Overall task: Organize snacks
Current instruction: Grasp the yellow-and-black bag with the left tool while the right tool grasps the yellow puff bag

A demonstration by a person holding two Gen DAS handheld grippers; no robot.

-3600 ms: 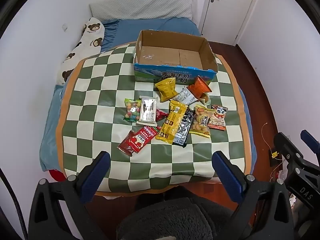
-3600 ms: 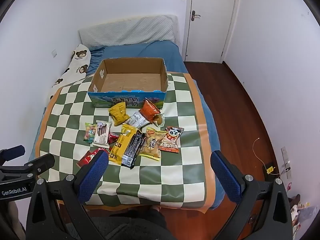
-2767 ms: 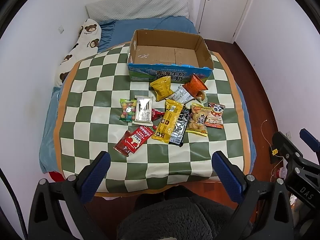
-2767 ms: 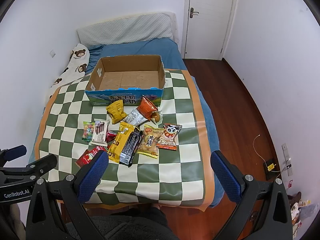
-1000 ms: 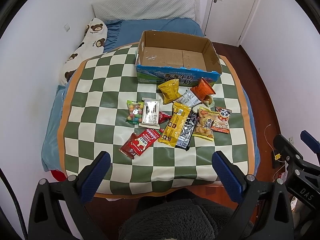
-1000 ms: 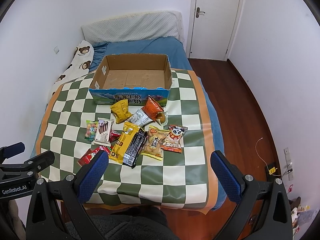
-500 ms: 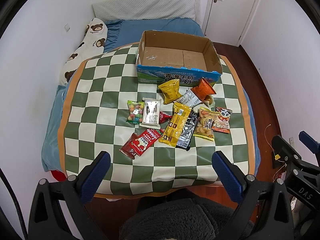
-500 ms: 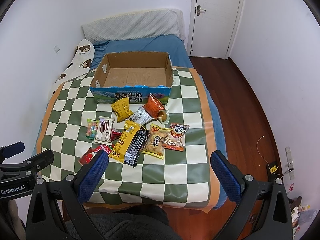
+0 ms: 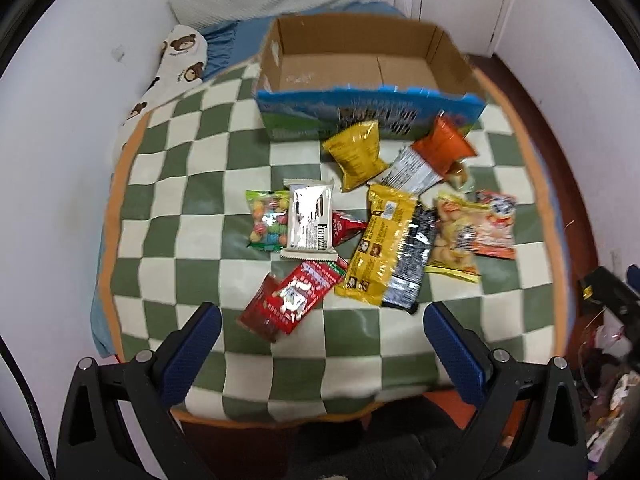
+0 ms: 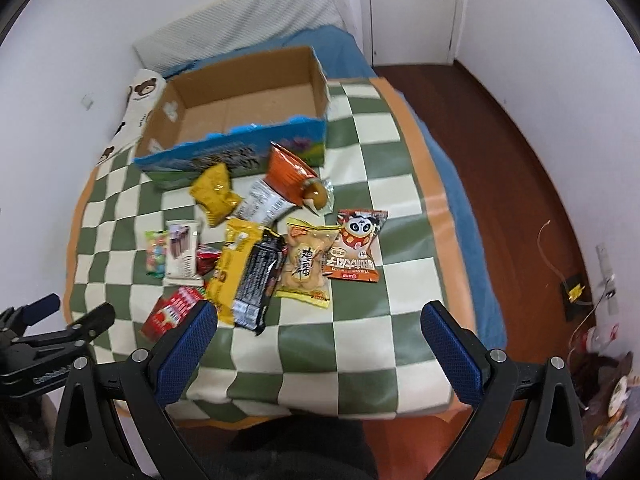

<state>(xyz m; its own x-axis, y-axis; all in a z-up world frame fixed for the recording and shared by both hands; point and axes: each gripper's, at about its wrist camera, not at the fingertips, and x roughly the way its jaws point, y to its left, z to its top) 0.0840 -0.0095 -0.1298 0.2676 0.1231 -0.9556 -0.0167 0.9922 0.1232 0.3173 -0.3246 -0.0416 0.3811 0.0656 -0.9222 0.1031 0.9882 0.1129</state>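
Several snack packets lie in a loose pile on a green-and-white checked table [image 9: 192, 240]. An empty cardboard box [image 9: 360, 68] with a blue printed front stands behind them. In the pile are a red packet [image 9: 292, 300], a long yellow packet [image 9: 380, 248], a silver wafer packet [image 9: 310, 220] and a panda packet [image 10: 358, 252]. My left gripper [image 9: 320, 340] hangs open above the table's near edge, just short of the red packet. My right gripper [image 10: 318, 338] is open too, over the near right squares, holding nothing.
The table [image 10: 360, 320] stands against a blue bed [image 10: 340, 44] with a bear-print pillow [image 9: 176, 60] at the left. A white wall closes the left side. Brown wood floor [image 10: 520, 140] and a white door [image 10: 412, 8] lie to the right. Small clutter [image 10: 600, 360] sits on the floor.
Both grippers have moved forward and down toward the table, so the snacks and box look much larger. Nothing on the table has shifted, and both grippers stay open.
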